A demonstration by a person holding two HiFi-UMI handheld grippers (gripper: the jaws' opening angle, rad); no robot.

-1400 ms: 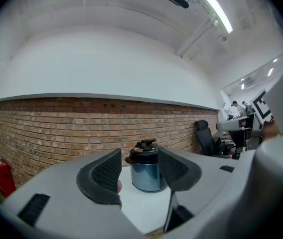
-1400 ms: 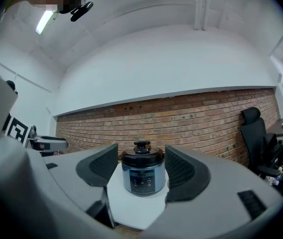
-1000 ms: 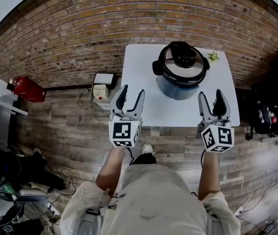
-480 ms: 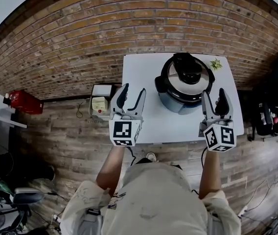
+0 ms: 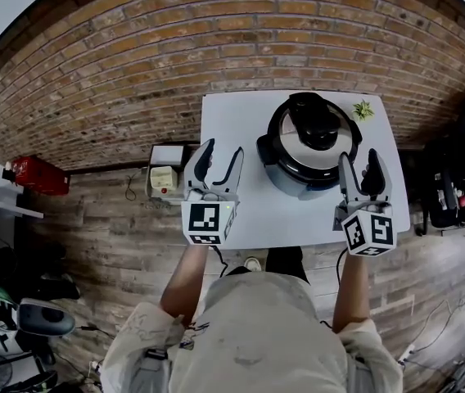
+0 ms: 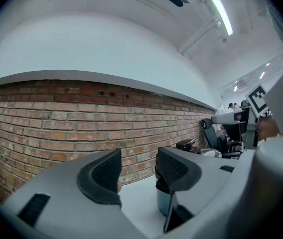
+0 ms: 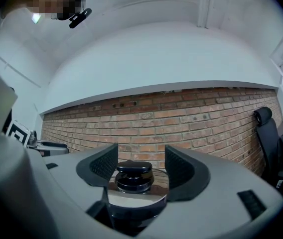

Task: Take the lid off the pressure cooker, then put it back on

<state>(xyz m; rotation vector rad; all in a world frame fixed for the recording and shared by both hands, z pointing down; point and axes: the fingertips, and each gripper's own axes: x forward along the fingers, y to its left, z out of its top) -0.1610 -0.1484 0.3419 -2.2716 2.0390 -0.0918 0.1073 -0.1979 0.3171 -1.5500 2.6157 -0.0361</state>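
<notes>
Standing on a small white table (image 5: 232,129) by the brick wall (image 5: 134,64) is the pressure cooker (image 5: 294,180), toward the far right; its steel lid (image 5: 291,147) is on, topped by a black knob (image 5: 316,123); a little green plant (image 5: 363,109) sits at the far right corner; the left gripper (image 5: 223,151) hovers left of the cooker, jaws wide apart, nothing between them; the right gripper (image 5: 358,159) is close beside the cooker's near right, jaws apart too, the knob framed between them but untouched.
</notes>
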